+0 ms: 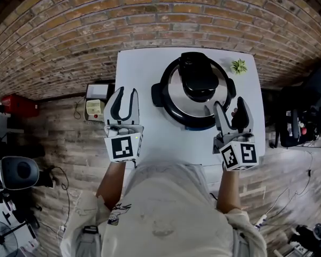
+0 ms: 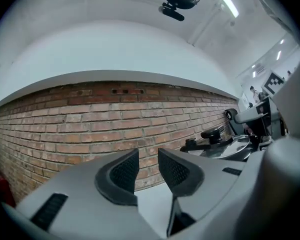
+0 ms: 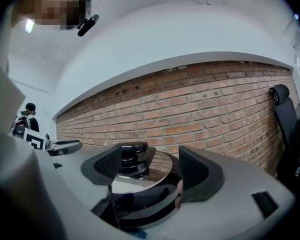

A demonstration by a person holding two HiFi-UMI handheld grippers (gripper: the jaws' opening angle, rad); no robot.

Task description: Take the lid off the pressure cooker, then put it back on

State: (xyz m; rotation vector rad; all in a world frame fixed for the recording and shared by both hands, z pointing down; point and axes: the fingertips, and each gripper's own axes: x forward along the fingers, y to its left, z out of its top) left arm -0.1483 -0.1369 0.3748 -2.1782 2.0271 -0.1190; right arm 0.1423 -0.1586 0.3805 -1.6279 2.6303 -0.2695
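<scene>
My right hand-held gripper point(image 3: 150, 166) stands wide open. Only its own view shows what sits in that gap: the pressure cooker's point(image 3: 146, 211) near rim, with the steel lid point(image 3: 142, 183) and its black handle point(image 3: 132, 151) behind. Neither pad presses on the rim, though I cannot tell whether the right-side pad brushes it.

My left hand-held gripper point(image 2: 148, 156) is open by a narrow gap, and its own view shows only brick wall point(image 2: 80, 129) and tabletop point(image 2: 150, 204) between the 2 pads.

The head view adds what neither gripper view gives. Both my forearms reach forward and level, with the right one at the cooker's near-right edge. The left one is left of the cooker and apart from it, over the tabletop's left side. The lid sits on the cooker. A small green plant point(image 1: 238, 66) stands just right of the cooker, toward the wall.
</scene>
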